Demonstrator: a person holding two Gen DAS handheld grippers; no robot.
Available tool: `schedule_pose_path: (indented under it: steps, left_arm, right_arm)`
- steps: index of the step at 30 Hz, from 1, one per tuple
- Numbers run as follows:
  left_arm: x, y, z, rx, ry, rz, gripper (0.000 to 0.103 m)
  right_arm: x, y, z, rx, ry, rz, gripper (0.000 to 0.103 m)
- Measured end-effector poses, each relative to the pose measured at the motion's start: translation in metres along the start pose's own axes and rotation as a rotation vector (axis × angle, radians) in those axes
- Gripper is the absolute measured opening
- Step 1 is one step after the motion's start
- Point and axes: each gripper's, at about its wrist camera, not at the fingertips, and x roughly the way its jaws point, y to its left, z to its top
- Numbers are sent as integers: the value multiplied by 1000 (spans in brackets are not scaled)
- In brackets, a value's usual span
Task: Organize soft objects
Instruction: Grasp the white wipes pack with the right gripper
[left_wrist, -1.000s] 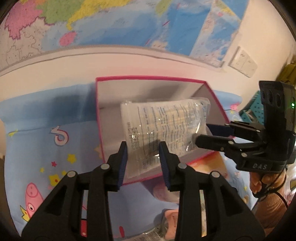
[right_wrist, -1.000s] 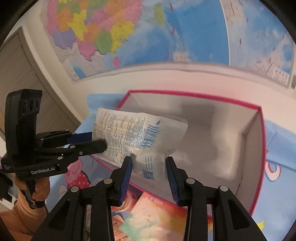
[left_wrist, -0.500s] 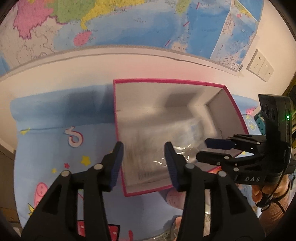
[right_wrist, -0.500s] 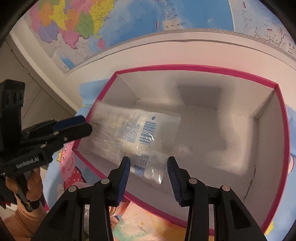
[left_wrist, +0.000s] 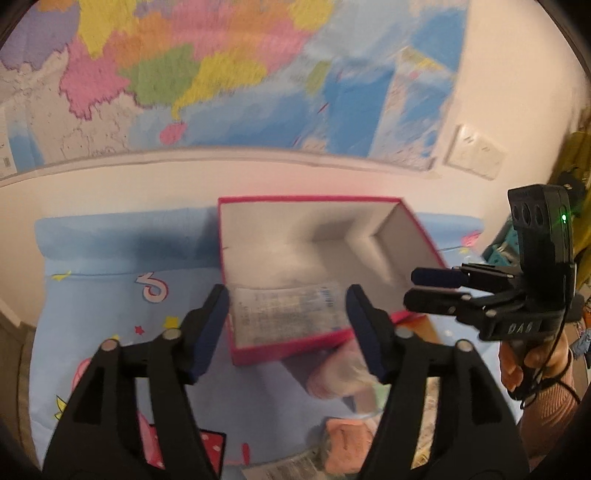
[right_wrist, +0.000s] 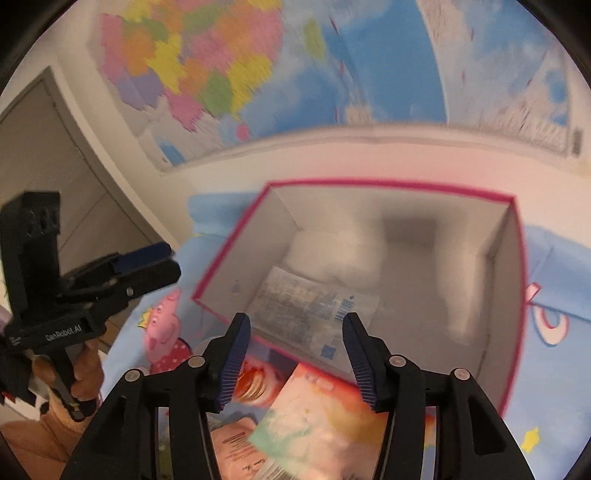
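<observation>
A clear printed plastic packet (left_wrist: 284, 314) (right_wrist: 314, 314) lies flat on the floor of the pink-rimmed white box (left_wrist: 314, 201) (right_wrist: 517, 258). My left gripper (left_wrist: 286, 328) hovers above the box's near edge, its jaws opening, nothing between the pads. My right gripper (right_wrist: 295, 354) hangs over the box's near wall, jaws likewise opening and empty. Each gripper also appears in the other's view: the right gripper (left_wrist: 432, 286) beside the box, the left gripper (right_wrist: 147, 266) at the box's left.
The box stands on a blue cartoon-print cloth (left_wrist: 110, 280) against a white wall with a map (left_wrist: 221, 74). More soft packets (right_wrist: 317, 417) (left_wrist: 343, 373) lie in front of the box. A hand (left_wrist: 532, 373) holds the right gripper.
Both grippers let go of the packet, which dropped flat into the box. Both pulled back and up from the box, jaws spreading wider.
</observation>
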Motion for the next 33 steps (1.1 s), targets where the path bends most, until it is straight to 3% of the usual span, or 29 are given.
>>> schedule_pose_path:
  steps: [6,11,22,28,33]
  left_arm:
    - [-26,-19,-28,44,-15,-74,70]
    - [-27,-39,-58,61,51,-160,70]
    - [21,-84,-122,98,334,-283,70]
    - [42,-93,-137,72,450,-301,70]
    - [54,-104,-149,72,532,-357,70]
  right_arm:
    - [-53,10,-27,-38,-73,20,68]
    - [-71,3,-62,-19,-15,-6,70]
    - [-42,-43,-138,151,179,-27,70]
    - [-17,-47,-144,153,252,-24,70]
    - [-13,-52,-146,162,252,-8,66]
